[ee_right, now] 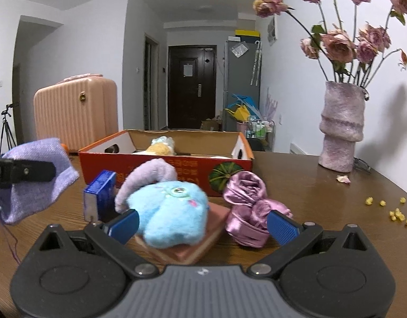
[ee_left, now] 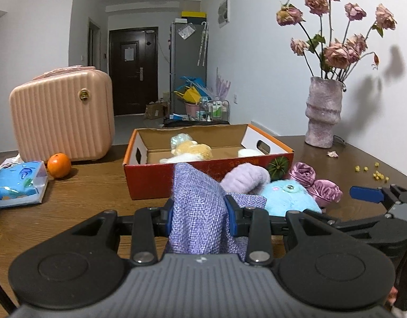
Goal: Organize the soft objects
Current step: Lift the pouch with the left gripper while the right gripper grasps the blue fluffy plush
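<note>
Left gripper [ee_left: 200, 212] clamped on lavender woven cloth pouch [ee_left: 198, 204], lifted above wooden table [ee_left: 97, 185]. Right gripper [ee_right: 203, 225] spread wide, holding nothing; blue plush toy [ee_right: 171, 212] with lilac ear between fingers, lying on pinkish pad [ee_right: 198, 249]. Pink satin fabric rose [ee_right: 245, 206] just beside plush. Orange cardboard box [ee_right: 166, 169] behind, pumpkin picture on side, printed characters unreadable; yellow plush [ee_left: 192, 151] inside. Left view alone shows orange fruit [ee_left: 59, 165], blue tissue pack [ee_left: 17, 185].

Lilac woven pouch [ee_left: 200, 206], lifted off table
</note>
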